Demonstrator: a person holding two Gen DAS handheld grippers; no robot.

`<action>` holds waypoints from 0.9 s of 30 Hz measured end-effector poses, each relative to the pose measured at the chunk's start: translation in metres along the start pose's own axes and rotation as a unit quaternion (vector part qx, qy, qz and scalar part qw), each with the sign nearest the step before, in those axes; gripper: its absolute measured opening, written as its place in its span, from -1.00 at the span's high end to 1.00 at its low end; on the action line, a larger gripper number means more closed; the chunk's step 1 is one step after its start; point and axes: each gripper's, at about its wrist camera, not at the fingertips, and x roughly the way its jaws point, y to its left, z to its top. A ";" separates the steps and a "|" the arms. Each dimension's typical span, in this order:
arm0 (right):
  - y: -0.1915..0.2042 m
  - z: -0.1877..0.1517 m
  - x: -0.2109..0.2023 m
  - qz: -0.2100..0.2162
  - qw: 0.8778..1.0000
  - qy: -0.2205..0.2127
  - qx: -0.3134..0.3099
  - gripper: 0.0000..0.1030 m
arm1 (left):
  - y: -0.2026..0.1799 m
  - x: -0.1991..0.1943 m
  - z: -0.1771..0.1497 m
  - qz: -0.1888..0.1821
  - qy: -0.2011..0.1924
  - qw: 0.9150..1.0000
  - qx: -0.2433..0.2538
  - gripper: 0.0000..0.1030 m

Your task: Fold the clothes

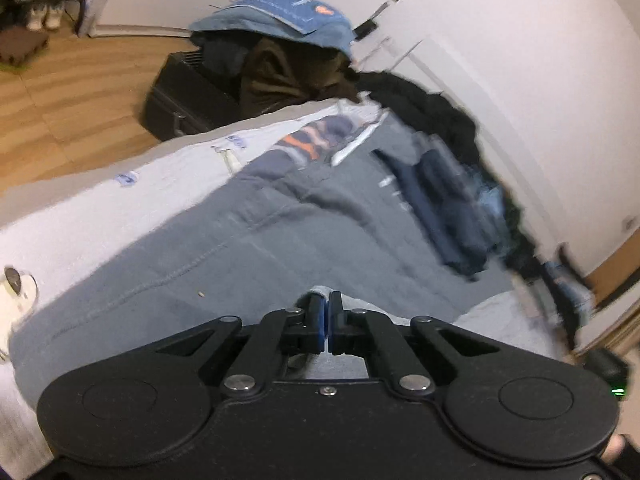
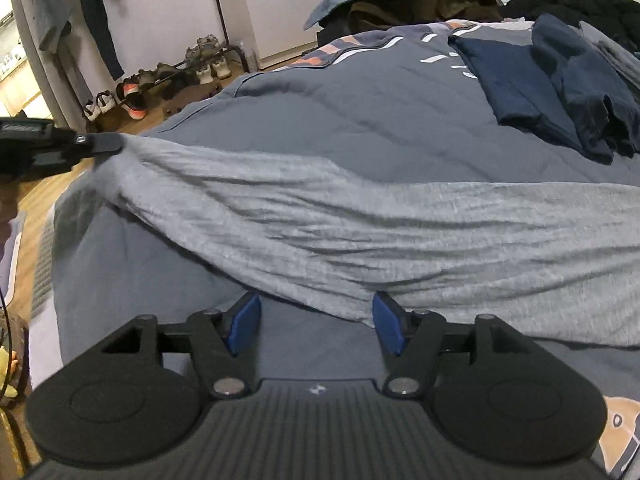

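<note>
A light grey garment (image 2: 360,232) lies stretched across the blue-grey duvet (image 2: 360,120) of a bed. In the right wrist view my left gripper (image 2: 108,144) pinches the garment's far left corner and holds it lifted. In the left wrist view that gripper (image 1: 325,312) is shut, with a bit of the grey cloth (image 1: 320,291) showing between its blue pads. My right gripper (image 2: 316,318) stands open at the garment's near edge. The cloth's hem lies between its blue pads (image 2: 246,320) without being pressed.
Folded navy clothes (image 2: 520,88) lie on the far right of the bed, with a black heap (image 1: 432,108) behind them. A pile of brown and blue clothes (image 1: 280,68) tops a dark case off the bed's end. Shoes on a rack (image 2: 168,76) line the wooden floor (image 1: 60,92).
</note>
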 end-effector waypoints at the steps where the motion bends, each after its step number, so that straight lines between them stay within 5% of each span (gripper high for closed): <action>1: -0.001 0.000 0.000 0.001 1.000 -0.001 0.002 -0.26 | 0.000 0.002 0.001 0.007 0.004 1.000 0.001 0.97; 6: -0.004 0.001 0.000 0.008 1.000 -0.010 0.015 -0.27 | 0.011 -0.018 -0.016 -0.035 0.020 0.999 -0.009 0.80; 9: -0.004 0.001 0.002 0.008 1.000 -0.010 0.016 -0.27 | 0.006 -0.024 -0.032 -0.048 0.016 0.999 0.006 -0.06; 12: -0.003 0.002 0.002 0.005 1.000 -0.007 0.015 -0.27 | -0.001 -0.017 -0.038 -0.047 0.020 0.998 0.021 0.18; 13: -0.003 0.003 0.003 0.005 1.000 -0.006 0.013 -0.27 | -0.004 -0.014 -0.039 -0.046 0.023 0.998 0.027 0.41; 14: -0.003 0.003 0.003 0.005 1.000 -0.005 0.012 -0.27 | -0.006 -0.012 -0.040 -0.046 0.026 0.998 0.031 0.88; 20: -0.004 0.006 0.000 0.017 1.000 -0.007 0.013 -0.27 | -0.005 -0.052 -0.009 -0.047 -0.055 0.997 -0.006 0.99; 27: -0.003 0.008 0.002 0.016 1.000 -0.001 0.011 -0.27 | -0.009 -0.031 -0.024 0.017 0.024 0.999 0.030 0.93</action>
